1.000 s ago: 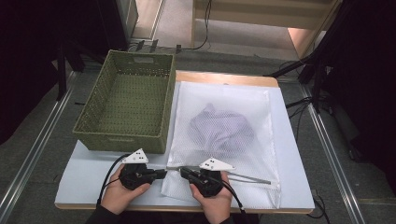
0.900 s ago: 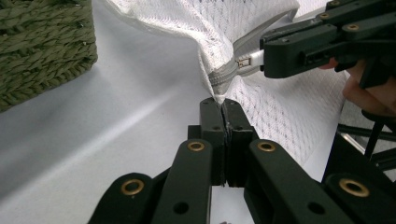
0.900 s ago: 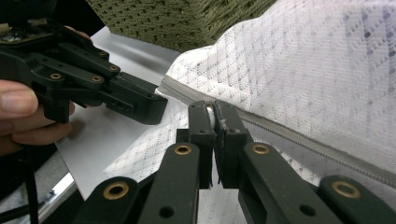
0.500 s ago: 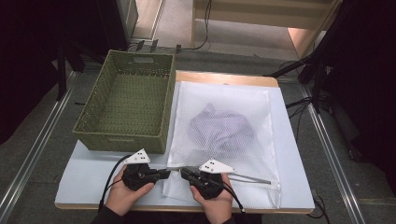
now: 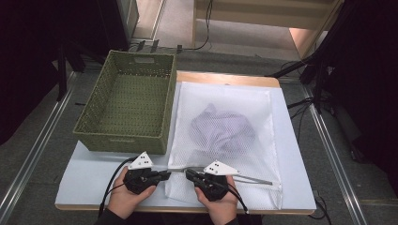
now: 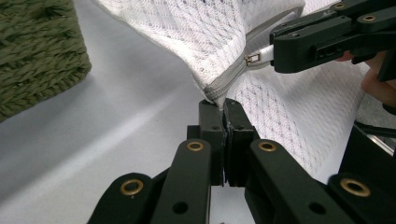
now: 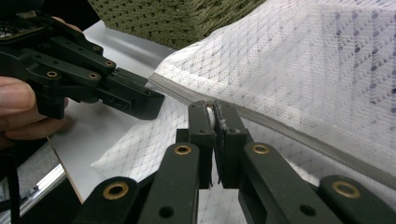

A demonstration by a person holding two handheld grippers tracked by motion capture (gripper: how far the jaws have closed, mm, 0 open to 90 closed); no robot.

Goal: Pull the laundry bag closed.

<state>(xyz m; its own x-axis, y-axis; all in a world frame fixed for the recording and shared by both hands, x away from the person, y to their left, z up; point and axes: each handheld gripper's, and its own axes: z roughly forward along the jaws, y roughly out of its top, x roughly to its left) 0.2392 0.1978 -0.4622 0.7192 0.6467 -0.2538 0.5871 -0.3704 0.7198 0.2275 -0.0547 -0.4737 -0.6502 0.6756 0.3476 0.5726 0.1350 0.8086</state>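
Observation:
A white mesh laundry bag (image 5: 225, 101) lies flat on the table with a crumpled lilac garment (image 5: 223, 129) inside it. Its grey zipper (image 7: 299, 135) runs along the near edge. My left gripper (image 5: 165, 174) is shut on the zipper's end (image 6: 215, 91) at the bag's near left corner, which is lifted a little off the table. Facing it from the right, my right gripper (image 5: 188, 173) is shut on the small metal zipper pull (image 6: 256, 58). The two sets of jaws stand a short gap apart, tip to tip. In the right gripper view, my right gripper (image 7: 212, 111) pinches the pull.
A green woven basket (image 5: 126, 70) stands empty at the left of the table, its near wall just beyond my left gripper. The white table top (image 5: 89, 173) has a front edge close to both hands. Dark floor and cables surround the table.

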